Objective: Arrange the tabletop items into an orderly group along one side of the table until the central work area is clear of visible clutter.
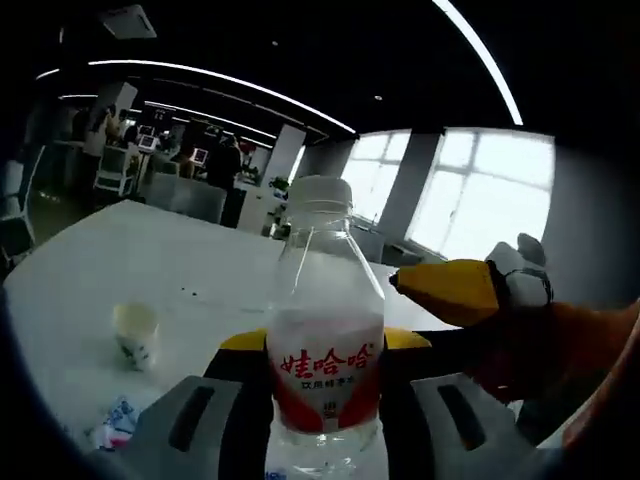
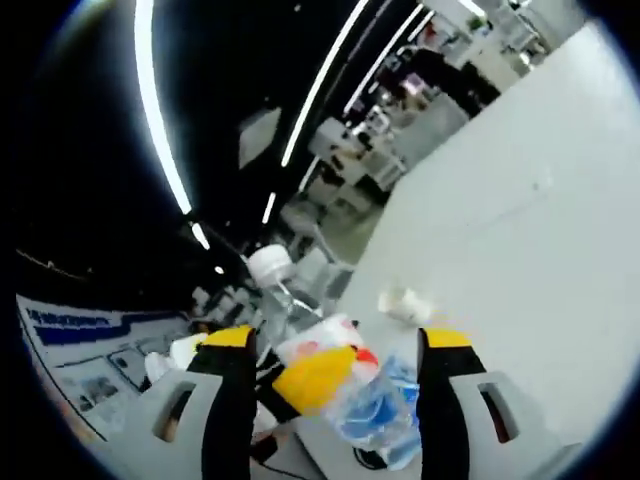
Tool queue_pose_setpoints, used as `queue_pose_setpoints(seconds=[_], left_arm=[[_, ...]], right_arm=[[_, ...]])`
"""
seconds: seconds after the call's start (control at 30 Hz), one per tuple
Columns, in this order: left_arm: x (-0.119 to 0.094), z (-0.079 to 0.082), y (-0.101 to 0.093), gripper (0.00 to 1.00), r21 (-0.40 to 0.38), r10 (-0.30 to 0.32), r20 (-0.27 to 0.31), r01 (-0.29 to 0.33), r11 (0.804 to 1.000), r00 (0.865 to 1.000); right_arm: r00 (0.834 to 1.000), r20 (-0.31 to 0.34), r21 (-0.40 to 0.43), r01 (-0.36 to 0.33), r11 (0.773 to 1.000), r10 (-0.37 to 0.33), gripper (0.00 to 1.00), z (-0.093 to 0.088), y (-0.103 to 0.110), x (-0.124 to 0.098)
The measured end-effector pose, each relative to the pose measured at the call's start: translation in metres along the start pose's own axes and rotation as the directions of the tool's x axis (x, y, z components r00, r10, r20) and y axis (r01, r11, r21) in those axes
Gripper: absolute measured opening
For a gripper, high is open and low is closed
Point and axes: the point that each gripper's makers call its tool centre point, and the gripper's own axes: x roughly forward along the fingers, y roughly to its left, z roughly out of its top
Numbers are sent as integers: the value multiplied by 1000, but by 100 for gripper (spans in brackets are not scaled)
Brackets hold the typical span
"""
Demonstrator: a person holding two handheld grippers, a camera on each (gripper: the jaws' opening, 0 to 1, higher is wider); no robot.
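White table (image 1: 130,260) — one bottle (image 1: 324,340) | one cup (image 1: 137,335) | left hand-held gripper (image 1: 325,360) gripping bottle

A dark ceiling (image 1: 300,60) is crossed by long white light strips (image 1: 230,82), curved by the lens. Ahead and to the right of the left gripper, large bright windows (image 1: 480,190) are set between grey pillars (image 1: 408,185). Further back on the left, desks with monitors (image 1: 150,140) and chairs (image 1: 110,170) are seen, and a person (image 1: 222,160) is standing among them. In the right gripper view, the same strips (image 2: 330,80) run overhead, and rows of desks (image 2: 420,95) are seen beyond the white table (image 2: 520,200).
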Motion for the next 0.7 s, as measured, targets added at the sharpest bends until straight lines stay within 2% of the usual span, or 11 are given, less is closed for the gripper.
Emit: queue_pose_setpoints(seconds=[0.03,0.07,0.13,0.23,0.33,0.4,0.47,0.6,0.7], left_arm=[[-1,1,-5,39,60,-16,-7,17,998,1000],[-2,0,-7,40,79,-26,-11,27,996,1000],[-3,-5,-9,40,97,-37,-35,40,995,999],[-2,-9,-11,40,133,-44,-55,51,990,998],[-3,-13,-14,40,177,-48,-67,60,982,997],[-3,-16,-16,40,194,-51,-79,66,979,996],[-3,-18,-19,40,206,-54,-88,71,976,995],[-4,-25,-22,40,221,-54,-109,77,972,993],[-5,-27,-23,40,233,-58,-115,83,969,992]], right_arm=[[1000,-28,-35,-15,999,14,71,-1,3,-3],[998,-68,-122,-7,993,-2,70,-2,1,-6],[995,-89,-206,19,978,-38,68,0,-5,-9],[997,-66,-204,13,979,-27,67,8,-1,-10],[998,-69,-212,0,977,-15,59,8,2,-10],[994,-100,-286,1,958,-31,54,4,2,-11],[994,-98,-331,4,944,-38,51,7,3,-10],[998,-68,-306,-22,952,1,43,15,11,-7],[995,-101,-335,-41,941,7,29,11,13,-6]])
